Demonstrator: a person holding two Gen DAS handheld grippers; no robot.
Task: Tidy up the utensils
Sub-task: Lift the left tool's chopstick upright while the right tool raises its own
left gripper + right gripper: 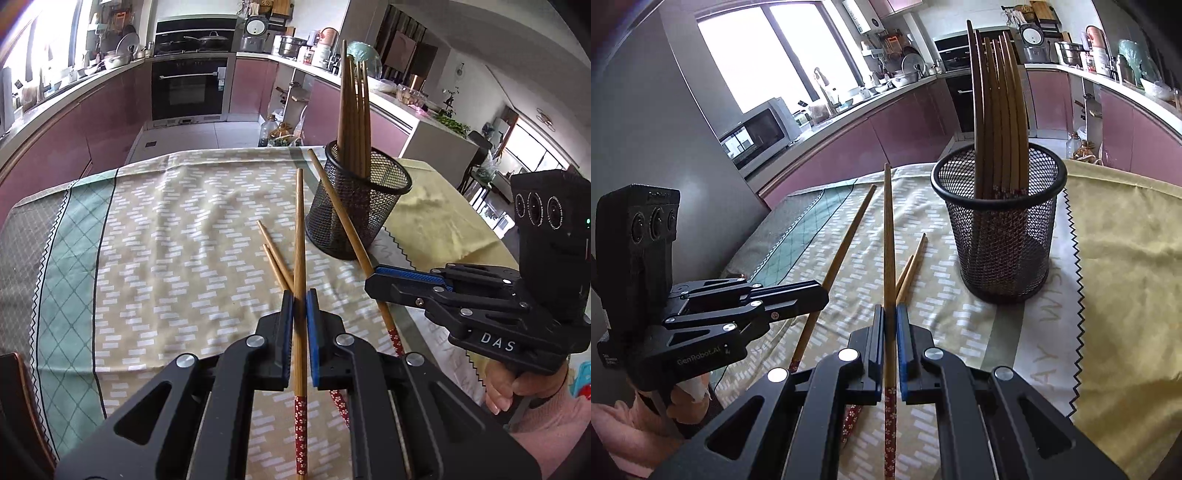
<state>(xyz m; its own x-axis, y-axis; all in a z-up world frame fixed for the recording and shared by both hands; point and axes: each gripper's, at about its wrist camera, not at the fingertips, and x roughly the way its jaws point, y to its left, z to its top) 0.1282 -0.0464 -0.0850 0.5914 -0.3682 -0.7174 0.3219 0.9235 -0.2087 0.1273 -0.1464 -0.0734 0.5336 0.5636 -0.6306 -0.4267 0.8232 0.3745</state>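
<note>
Both grippers, left (300, 295) and right (891, 312), each clamp one chopstick (300, 229) near the cup (360, 206), which holds several; two more (275, 258) lie on the cloth (166, 240), so about half remains.

A: Left wrist view first: the lens sits just behind the left gripper (300, 295), looking forward and down along its fingers over the tablecloth (166, 229), with the oven (190, 88) straight beyond.

B: And the right gripper (376, 275) pokes in from that view's right edge!

A: Switch cameras: right wrist view, same close perch behind its own fingers, tilted down, facing the window (757, 55) and counter.

B: The left gripper enters from the left there. So they sit side by side, angled slightly inward.

A: Shared ground: the mesh cup (360, 206) near both, nearer in the right view, and the loose chopsticks (275, 254) between.
</note>
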